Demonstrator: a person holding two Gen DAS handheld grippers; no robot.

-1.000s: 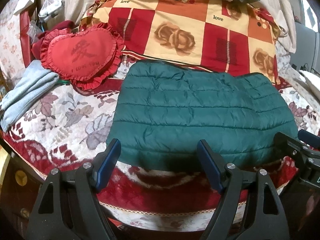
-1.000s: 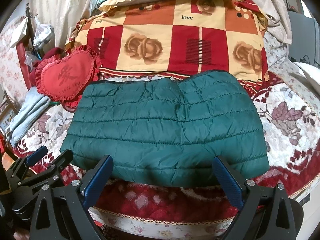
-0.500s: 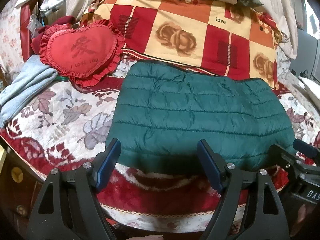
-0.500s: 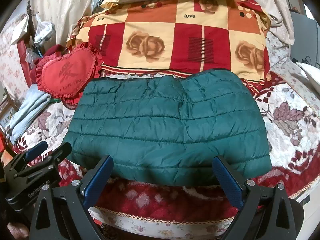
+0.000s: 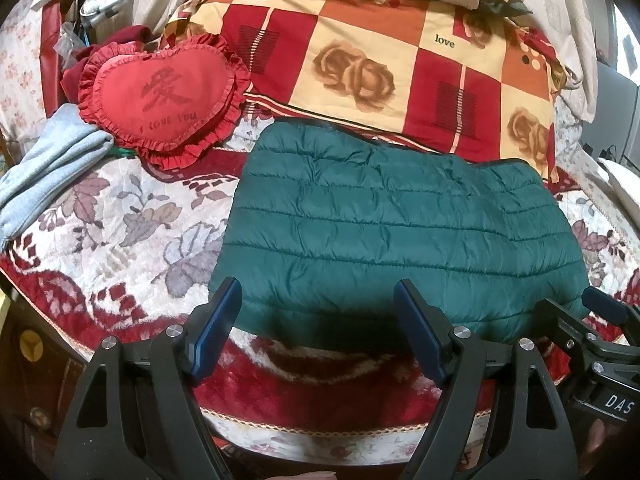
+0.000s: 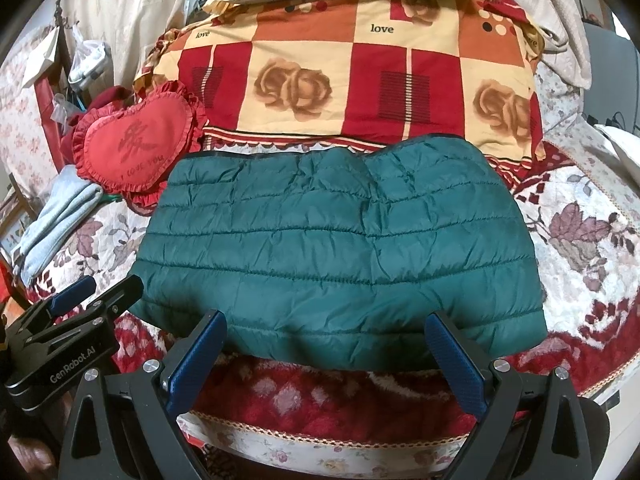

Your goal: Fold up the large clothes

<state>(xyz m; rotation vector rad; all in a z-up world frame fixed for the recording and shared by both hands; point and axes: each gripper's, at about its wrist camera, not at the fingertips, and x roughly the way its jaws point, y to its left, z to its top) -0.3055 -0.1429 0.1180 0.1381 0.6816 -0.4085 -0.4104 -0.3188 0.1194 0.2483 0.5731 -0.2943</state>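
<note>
Nothing moved, folded green jacket (image 6: 340,248) unchanged on bed, both hand-held grippers (image 5: 316,328) (image 6: 326,350) wide open, empty

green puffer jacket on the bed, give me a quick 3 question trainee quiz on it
1. True or false: the left tongs are clamped on the folded green quilted puffer jacket.
2. What lies directly left of the jacket's far corner? A) red frilled heart-shaped cushion B) folded pale blue garment C) checked rose-print quilt
3. Fill in: the right tongs stand ____.

Key: 1 false; 2 A; 3 open
</note>
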